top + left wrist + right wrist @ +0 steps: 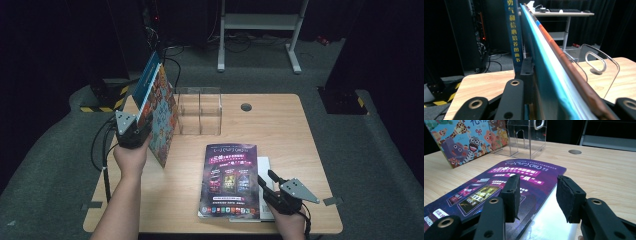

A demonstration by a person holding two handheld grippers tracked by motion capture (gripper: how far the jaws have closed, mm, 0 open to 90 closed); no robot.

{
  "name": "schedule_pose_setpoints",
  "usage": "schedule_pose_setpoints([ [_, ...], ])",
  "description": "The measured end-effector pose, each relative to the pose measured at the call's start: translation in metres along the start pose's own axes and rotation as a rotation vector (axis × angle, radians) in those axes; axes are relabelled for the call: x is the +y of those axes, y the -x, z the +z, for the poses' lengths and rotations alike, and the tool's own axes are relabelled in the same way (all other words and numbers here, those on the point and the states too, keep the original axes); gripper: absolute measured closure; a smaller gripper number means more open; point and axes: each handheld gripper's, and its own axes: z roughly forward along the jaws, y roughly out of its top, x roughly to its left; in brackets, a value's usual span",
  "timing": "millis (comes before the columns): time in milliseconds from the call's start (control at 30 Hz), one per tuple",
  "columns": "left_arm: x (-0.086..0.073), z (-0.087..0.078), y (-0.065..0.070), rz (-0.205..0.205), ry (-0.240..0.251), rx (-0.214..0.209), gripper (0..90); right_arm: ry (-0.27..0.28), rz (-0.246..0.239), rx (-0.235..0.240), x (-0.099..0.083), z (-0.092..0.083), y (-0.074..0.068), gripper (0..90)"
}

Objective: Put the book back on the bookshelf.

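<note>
Left gripper (134, 131) clamped on upright picture book (161, 114), cartoon-animal cover, blue spine

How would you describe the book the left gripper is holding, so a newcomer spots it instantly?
On the wooden table, look left of the clear acrylic holder. The colourful cartoon-animal picture book stands there on edge, clamped by the left gripper, unlike the purple magazine lying flat.

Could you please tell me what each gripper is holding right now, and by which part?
The left gripper clamps the upright picture books at their lower edge. The right gripper holds nothing, open above the purple magazine.
</note>
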Motion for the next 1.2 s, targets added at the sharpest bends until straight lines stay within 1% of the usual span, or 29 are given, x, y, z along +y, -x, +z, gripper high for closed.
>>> schedule_pose_setpoints([
  [67, -0.001, 0.0, 0.001, -0.007, 0.01, 0.015, 77.5, 0.001, -0.003, 0.0, 0.0, 0.0, 0.0, 54.2],
  [133, -0.001, 0.0, 0.002, -0.032, 0.022, 0.006, 79.9, 0.001, -0.001, 0.0, 0.0, 0.0, 0.0, 54.2],
  [167, -0.002, 0.0, 0.003, -0.024, 0.027, 0.002, 80.4, 0.0, 0.0, 0.001, 0.0, 0.0, 0.0, 54.2],
  [200, -0.002, 0.0, 0.006, -0.013, 0.03, 0.008, 80.6, 0.0, 0.001, 0.001, 0.0, 0.0, 0.0, 54.2],
  [333, -0.002, 0.003, 0.012, -0.011, 0.046, 0.026, 80.9, 0.0, -0.001, 0.002, 0.0, -0.001, 0.0, 54.2],
  [533, 0.002, 0.009, 0.014, -0.015, 0.052, 0.037, 81.3, 0.003, 0.0, 0.001, 0.0, -0.001, 0.001, 54.3],
  [633, 0.005, 0.011, 0.014, -0.031, 0.057, 0.045, 81.4, 0.002, 0.001, 0.0, -0.001, -0.001, 0.002, 54.3],
  [767, 0.009, 0.016, 0.014, -0.034, 0.064, 0.049, 81.4, 0.004, 0.0, 0.0, -0.001, -0.002, 0.002, 54.4],
  [967, 0.011, 0.02, 0.016, -0.036, 0.076, 0.055, 81.5, 0.003, 0.002, -0.001, 0.0, -0.002, 0.003, 54.5],
  [1133, 0.012, 0.022, 0.016, -0.051, 0.089, 0.063, 81.5, 0.007, 0.003, -0.002, 0.0, -0.003, 0.003, 54.8],
  [1200, 0.013, 0.023, 0.017, -0.048, 0.091, 0.065, 81.5, 0.008, 0.005, -0.003, 0.0, -0.003, 0.003, 54.8],
])
